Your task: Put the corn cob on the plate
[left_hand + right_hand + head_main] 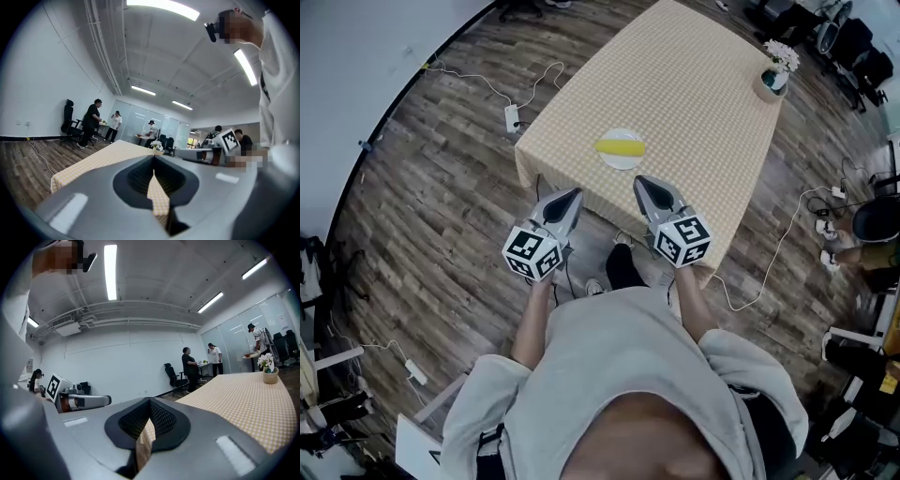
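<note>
A yellow corn cob lies on a small white plate near the front edge of a table with a checked cloth. My left gripper and right gripper hover side by side just short of that edge, both pointing at the table and apart from the plate. Both are shut with nothing between their jaws. The left gripper view shows its closed tips level with the tabletop. In the right gripper view the closed tips sit left of the cloth.
A pot of white flowers stands at the table's far right corner. Cables and a power strip lie on the wood floor to the left, more cables to the right. Office chairs and several people stand beyond the table.
</note>
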`<action>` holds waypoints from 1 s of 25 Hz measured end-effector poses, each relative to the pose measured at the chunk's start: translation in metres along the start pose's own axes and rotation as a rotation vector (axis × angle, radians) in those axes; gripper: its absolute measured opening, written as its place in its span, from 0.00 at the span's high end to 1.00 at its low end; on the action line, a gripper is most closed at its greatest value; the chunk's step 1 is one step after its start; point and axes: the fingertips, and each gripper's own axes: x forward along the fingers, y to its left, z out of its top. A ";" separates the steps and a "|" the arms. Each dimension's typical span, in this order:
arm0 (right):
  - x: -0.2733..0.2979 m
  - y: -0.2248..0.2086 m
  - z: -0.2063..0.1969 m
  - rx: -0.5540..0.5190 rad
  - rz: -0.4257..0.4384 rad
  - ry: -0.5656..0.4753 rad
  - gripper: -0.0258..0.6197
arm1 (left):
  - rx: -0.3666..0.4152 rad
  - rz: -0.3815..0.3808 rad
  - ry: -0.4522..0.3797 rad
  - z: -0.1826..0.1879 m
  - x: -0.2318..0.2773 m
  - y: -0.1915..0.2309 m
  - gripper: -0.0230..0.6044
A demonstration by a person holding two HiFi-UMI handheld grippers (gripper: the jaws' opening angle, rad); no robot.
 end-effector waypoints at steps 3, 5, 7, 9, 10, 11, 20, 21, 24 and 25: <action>-0.017 0.018 -0.009 -0.003 -0.018 0.010 0.96 | -0.002 -0.019 0.002 -0.005 -0.017 -0.015 0.95; -0.028 0.027 -0.013 -0.006 -0.027 0.014 0.96 | -0.007 -0.029 0.002 -0.009 -0.025 -0.023 0.95; -0.037 0.033 -0.016 -0.009 -0.032 0.018 0.96 | -0.010 -0.037 0.000 -0.012 -0.030 -0.032 0.95; -0.045 0.037 -0.017 -0.015 -0.035 0.018 0.96 | -0.004 -0.047 -0.002 -0.012 -0.031 -0.042 0.95; -0.048 0.038 -0.016 -0.020 -0.036 0.018 0.96 | -0.001 -0.052 -0.004 -0.011 -0.031 -0.046 0.95; -0.051 0.039 -0.016 -0.024 -0.037 0.018 0.96 | 0.001 -0.055 -0.007 -0.010 -0.031 -0.051 0.95; -0.082 0.032 -0.012 -0.046 -0.026 0.013 0.96 | 0.021 -0.049 -0.008 -0.009 -0.026 -0.092 0.95; -0.087 0.032 -0.012 -0.048 -0.022 0.016 0.96 | 0.021 -0.048 -0.006 -0.010 -0.026 -0.099 0.95; -0.101 0.028 -0.014 -0.053 -0.008 0.023 0.96 | 0.026 -0.046 0.002 -0.016 -0.022 -0.120 0.95; -0.106 0.027 -0.016 -0.053 -0.002 0.025 0.96 | 0.027 -0.043 0.004 -0.018 -0.021 -0.127 0.95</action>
